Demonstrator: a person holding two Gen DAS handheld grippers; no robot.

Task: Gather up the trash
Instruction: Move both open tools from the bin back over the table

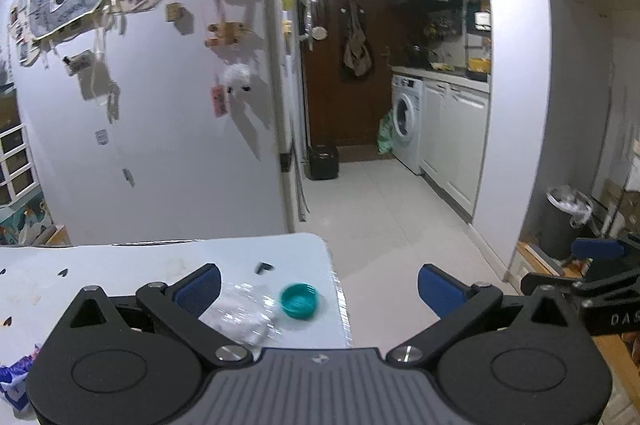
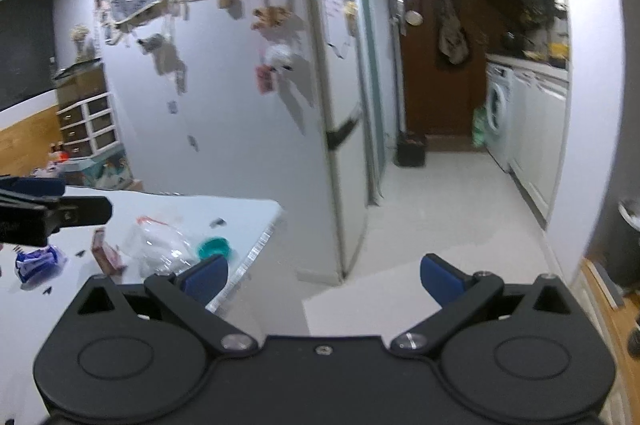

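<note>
left gripper (image 1: 319, 285): wide open, holds nothing
right gripper (image 2: 324, 275): wide open, holds nothing
table (image 1: 120, 265): teal cap (image 1: 299, 300) beside clear plastic wrap (image 1: 240, 317)
bin (image 1: 564, 221): far right, by wall

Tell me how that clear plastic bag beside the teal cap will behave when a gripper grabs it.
The clear plastic bag looks thin and crumpled, so it is probably floppy and light, and will likely collapse between the fingers. Its glossy film may slip. It lies beside the teal cap near the table edge, so dragging it could nudge the cap off.
</note>
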